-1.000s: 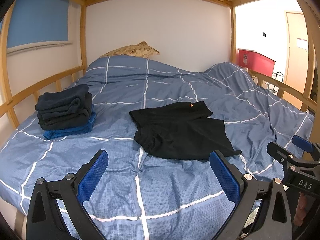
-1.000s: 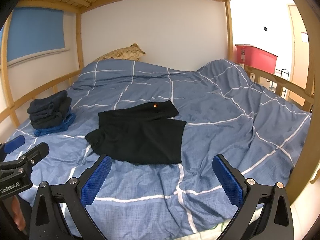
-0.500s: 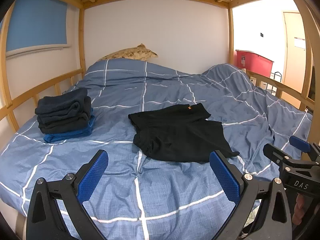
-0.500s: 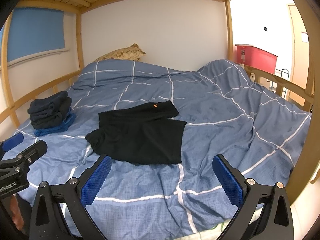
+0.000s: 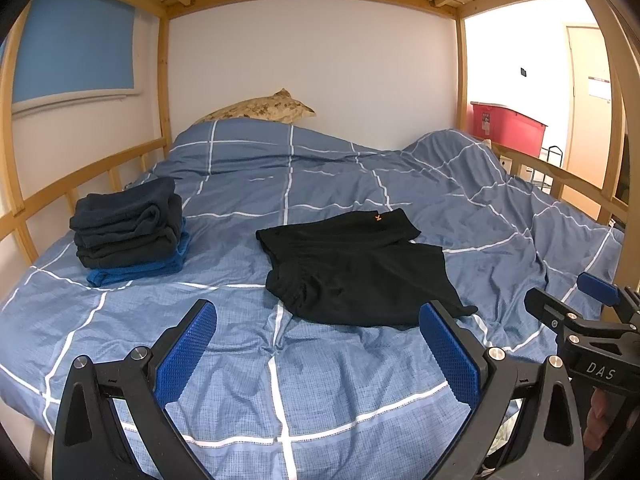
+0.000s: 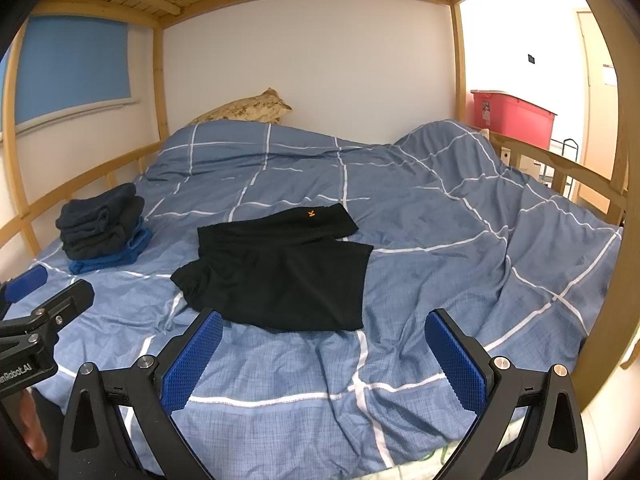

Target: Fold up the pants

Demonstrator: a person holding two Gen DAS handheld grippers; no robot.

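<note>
Left gripper [image 5: 318,346]: held low over the bed's [image 5: 280,400] near edge, jaws spread, empty.
Right gripper [image 6: 324,350]: likewise.
Pants [image 5: 356,268]: one black pair, mid-bed.
Folded stack [image 5: 128,230]: seemingly three garments.

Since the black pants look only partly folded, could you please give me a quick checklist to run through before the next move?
1. Left tongs open and empty: ok.
2. Right tongs open and empty: ok.
3. Black pants in plain view, nothing lying on them: ok.
4. Pants lying flat and smooth: not ok, the waistband end nearest the stack looks bunched.
5. Stack of folded clothes clear of the pants, with bare duvet between: ok.
6. Whether the layers underneath line up: cannot tell.
</note>
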